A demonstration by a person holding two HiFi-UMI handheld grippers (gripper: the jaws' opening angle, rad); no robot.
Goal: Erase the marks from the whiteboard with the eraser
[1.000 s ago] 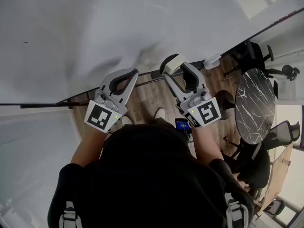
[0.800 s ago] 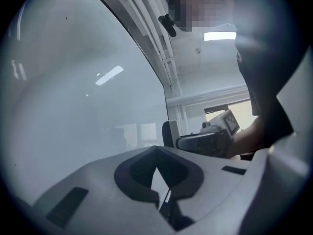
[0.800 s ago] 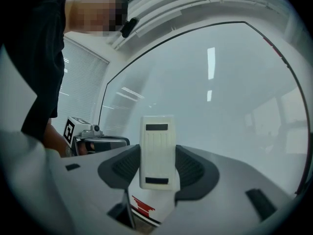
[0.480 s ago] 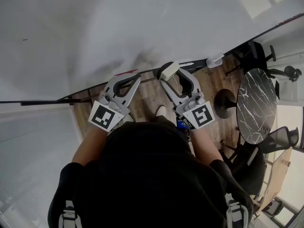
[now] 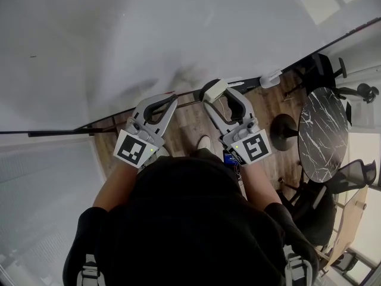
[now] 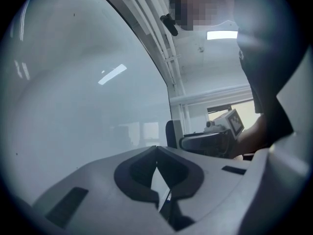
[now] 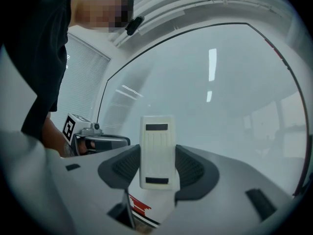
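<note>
The whiteboard point(image 5: 149, 28) fills the top of the head view, with one tiny dark mark point(image 5: 33, 56) at its far left. My right gripper point(image 5: 215, 92) is shut on the cream eraser point(image 5: 215, 90), held close to the board's lower edge. In the right gripper view the eraser point(image 7: 157, 151) stands upright between the two pads, in front of the whiteboard point(image 7: 220, 82). My left gripper point(image 5: 172, 99) is shut on nothing, just left of the eraser. Its tips point(image 6: 156, 148) meet, and the whiteboard point(image 6: 73, 82) on that side shows small specks point(image 6: 74, 14).
A narrow tray point(image 5: 59, 132) runs along the board's lower edge, with a white object point(image 5: 271, 76) on it at the right. A red-and-white marker point(image 7: 139, 207) lies below the eraser. A black marble round table point(image 5: 321, 133) and office chairs point(image 5: 321, 67) stand at the right.
Both grippers have dropped slightly toward the board's lower edge over the last second. The eraser stays gripped and has barely moved in the last half second.
</note>
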